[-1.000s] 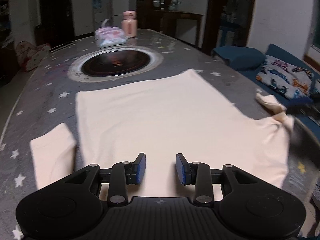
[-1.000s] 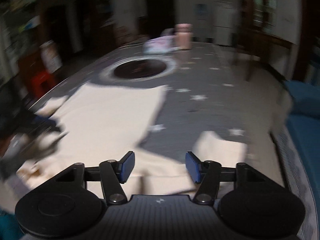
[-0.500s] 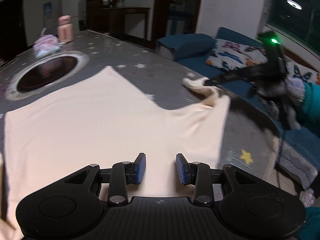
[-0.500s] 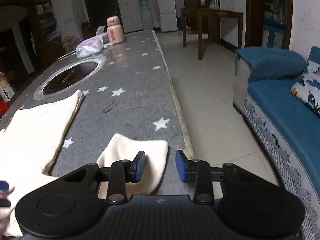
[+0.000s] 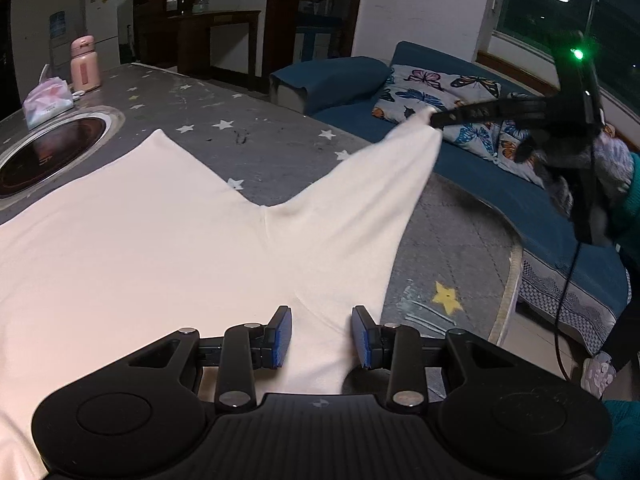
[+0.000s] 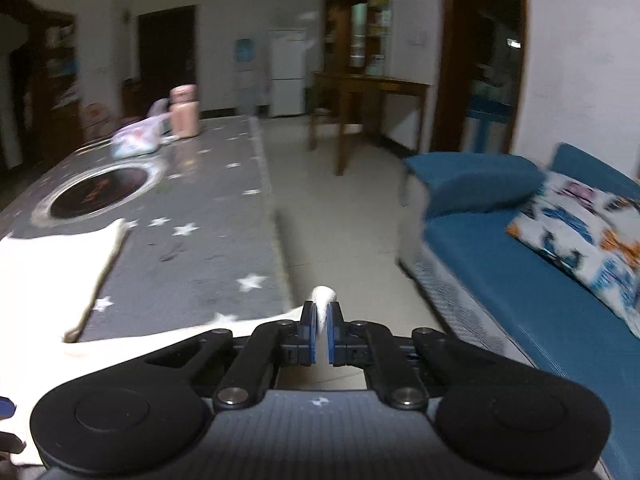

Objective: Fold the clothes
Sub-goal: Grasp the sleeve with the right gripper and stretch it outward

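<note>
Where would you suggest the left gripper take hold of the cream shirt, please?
At the shirt's near edge, just ahead of the left gripper, coming in low from the table's near side. The cloth lies flat there, while the right gripper already pinches the sleeve end and lifts it.

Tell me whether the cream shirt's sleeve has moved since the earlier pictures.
Yes. The sleeve, which lay on the star-patterned grey table, now hangs stretched beyond its edge toward the blue sofa, clamped in the right gripper.
</note>
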Motion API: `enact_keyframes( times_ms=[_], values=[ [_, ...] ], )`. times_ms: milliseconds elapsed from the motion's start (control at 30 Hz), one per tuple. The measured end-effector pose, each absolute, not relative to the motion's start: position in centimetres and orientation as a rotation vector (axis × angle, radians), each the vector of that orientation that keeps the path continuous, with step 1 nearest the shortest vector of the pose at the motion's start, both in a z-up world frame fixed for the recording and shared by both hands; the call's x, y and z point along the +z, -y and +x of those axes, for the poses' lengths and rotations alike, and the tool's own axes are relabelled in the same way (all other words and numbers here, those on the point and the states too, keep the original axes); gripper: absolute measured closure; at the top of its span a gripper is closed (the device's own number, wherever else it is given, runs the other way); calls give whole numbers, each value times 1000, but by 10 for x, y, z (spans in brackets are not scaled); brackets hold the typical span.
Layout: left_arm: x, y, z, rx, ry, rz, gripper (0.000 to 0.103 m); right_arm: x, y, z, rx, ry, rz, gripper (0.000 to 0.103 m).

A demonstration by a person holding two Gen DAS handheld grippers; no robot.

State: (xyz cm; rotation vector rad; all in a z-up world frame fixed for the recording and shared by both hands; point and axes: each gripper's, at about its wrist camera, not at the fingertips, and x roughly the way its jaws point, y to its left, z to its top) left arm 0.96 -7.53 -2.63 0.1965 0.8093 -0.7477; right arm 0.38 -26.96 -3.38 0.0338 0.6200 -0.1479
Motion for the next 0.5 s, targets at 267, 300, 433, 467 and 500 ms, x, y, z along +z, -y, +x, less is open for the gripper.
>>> enact_keyframes(
  times_ms=[267,300,433,467,500],
  values=[
    [-25,76,6,-779,-808,195,66,-56,283,-8,-220,-682,74,93],
    [-25,76,6,-783,-808,194,66,-52,281,-10,-200,-669,73,93],
    [-26,77,6,-790,-816,192,65,-45,262,-9,-48,-659,64,85],
    [-27,76,6,-790,-818,190,65,-47,256,-6,-11,-668,72,82],
    [-26,75,5,-790,-819,187,65,-50,251,-4,22,-677,74,81]
  ],
)
